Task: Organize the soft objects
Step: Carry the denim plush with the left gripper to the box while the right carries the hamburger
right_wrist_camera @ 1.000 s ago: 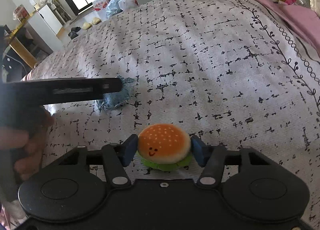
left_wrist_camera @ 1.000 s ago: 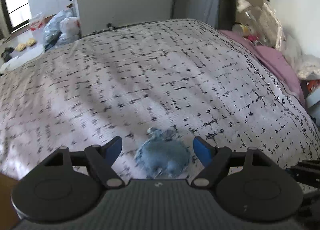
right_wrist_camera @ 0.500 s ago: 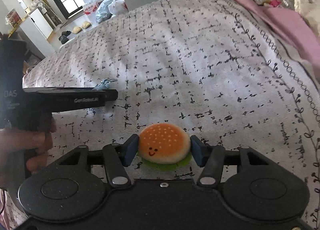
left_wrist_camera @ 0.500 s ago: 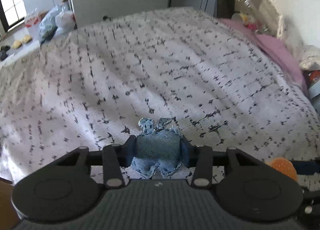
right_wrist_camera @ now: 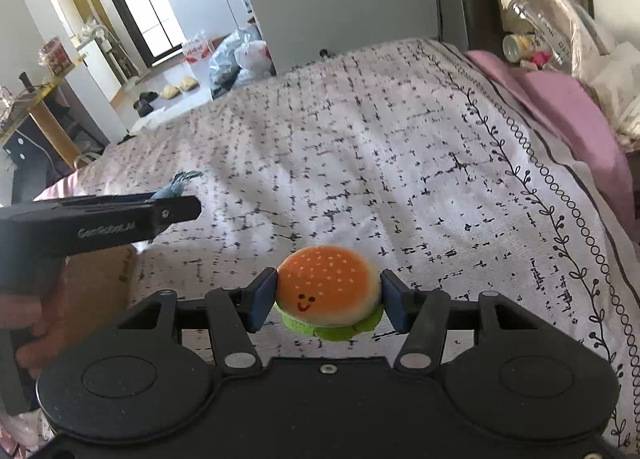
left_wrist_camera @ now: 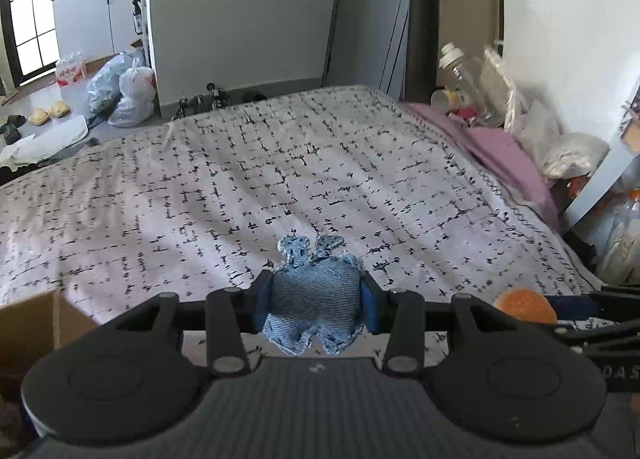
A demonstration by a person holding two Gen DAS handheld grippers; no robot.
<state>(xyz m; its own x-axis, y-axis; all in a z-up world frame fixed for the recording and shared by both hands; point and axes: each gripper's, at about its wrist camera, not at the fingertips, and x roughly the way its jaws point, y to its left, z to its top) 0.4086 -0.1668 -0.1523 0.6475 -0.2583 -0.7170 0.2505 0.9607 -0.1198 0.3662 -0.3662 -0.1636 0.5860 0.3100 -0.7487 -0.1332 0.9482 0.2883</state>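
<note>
The left gripper (left_wrist_camera: pixel 316 301) is closed on a small blue denim stuffed toy (left_wrist_camera: pixel 314 299) — its two blue pads press the toy from both sides, and the toy's two little rounded ears stick forward past the fingers. The toy is held above the white bedspread with black dash pattern (left_wrist_camera: pixel 280 179), not lying on it. Below the left side of this gripper the corner of a brown cardboard box (left_wrist_camera: pixel 28 323) shows beside the bed's edge.

The right gripper (right_wrist_camera: pixel 328 299) is closed too, on a plush hamburger with an orange sesame bun, a small smiling face and a green felt lettuce rim (right_wrist_camera: pixel 328 291). The blue pads touch the bun at its left and right sides, and the burger hangs over the near part of the bedspread (right_wrist_camera: pixel 400 159).

The two tools are side by side. In the right wrist view the left gripper comes in from the left with the denim toy's frayed end (right_wrist_camera: pixel 176 185) sticking out — a hand (right_wrist_camera: pixel 24 323) is holding its handle. A pink sheet (right_wrist_camera: pixel 568 107) runs along the far right edge of the bed.
</note>
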